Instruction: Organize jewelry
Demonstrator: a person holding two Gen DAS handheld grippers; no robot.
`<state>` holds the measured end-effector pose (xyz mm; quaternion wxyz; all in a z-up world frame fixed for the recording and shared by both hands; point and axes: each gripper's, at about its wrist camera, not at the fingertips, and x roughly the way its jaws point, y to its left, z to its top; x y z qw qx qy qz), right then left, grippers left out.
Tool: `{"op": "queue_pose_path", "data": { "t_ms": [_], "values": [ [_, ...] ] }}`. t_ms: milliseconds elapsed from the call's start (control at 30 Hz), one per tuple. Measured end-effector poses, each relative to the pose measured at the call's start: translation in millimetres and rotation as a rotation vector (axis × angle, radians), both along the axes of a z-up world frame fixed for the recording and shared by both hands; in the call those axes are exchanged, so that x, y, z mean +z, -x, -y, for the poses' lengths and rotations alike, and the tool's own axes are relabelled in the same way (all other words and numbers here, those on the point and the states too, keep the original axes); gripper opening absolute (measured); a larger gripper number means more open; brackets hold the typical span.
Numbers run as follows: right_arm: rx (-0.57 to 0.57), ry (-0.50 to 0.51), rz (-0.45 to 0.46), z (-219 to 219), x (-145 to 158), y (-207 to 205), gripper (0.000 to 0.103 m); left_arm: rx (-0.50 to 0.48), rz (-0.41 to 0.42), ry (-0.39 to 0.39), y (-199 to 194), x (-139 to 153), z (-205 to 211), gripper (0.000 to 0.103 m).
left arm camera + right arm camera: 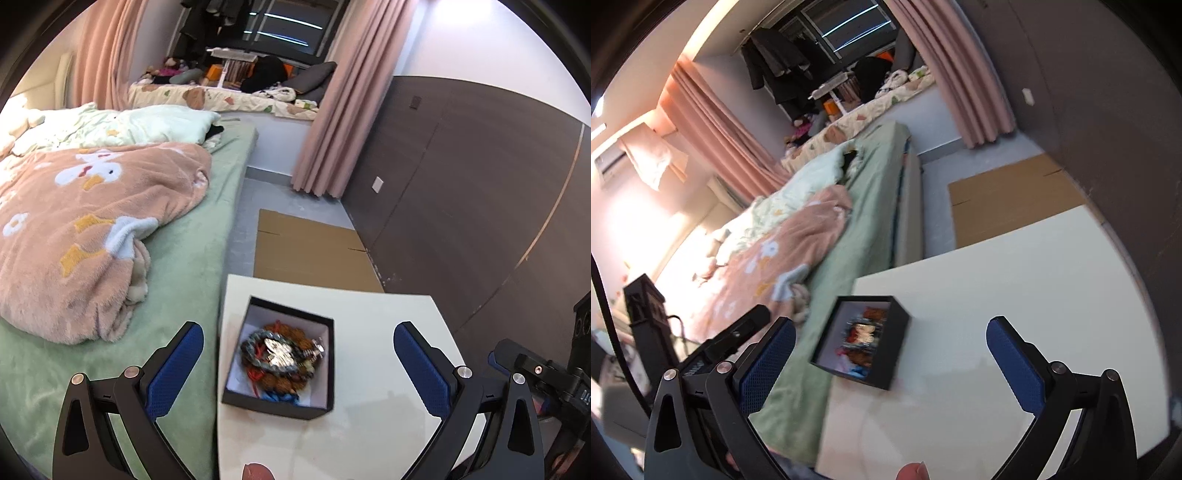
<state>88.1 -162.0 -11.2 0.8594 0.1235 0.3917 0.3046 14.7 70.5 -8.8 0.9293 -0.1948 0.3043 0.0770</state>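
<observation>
We see the black box [280, 360] of jewelry [282, 356] on the white table [388, 332], ahead of and between the left gripper's [297, 363] wide jaws. The right gripper [890, 363] is equally wide, empty, the box just left of centre.

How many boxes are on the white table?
1. The black box sits on the white table near its edge by the bed, open, with jewelry heaped inside. Parts of the table lie out of view.
</observation>
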Motion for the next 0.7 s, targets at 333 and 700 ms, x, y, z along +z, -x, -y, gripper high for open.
{"op": "queue_pose_path", "data": {
  "t_ms": [333, 700],
  "values": [
    [-0.054, 0.098, 0.055, 19, -5, 7, 0.103, -0.061, 0.012, -0.061, 2, 1, 29, 0.103],
    [-0.032, 0.091, -0.022, 34, -11, 2, 0.103, -0.057, 0.014, -0.119, 8, 2, 37, 0.103]
  ]
}}
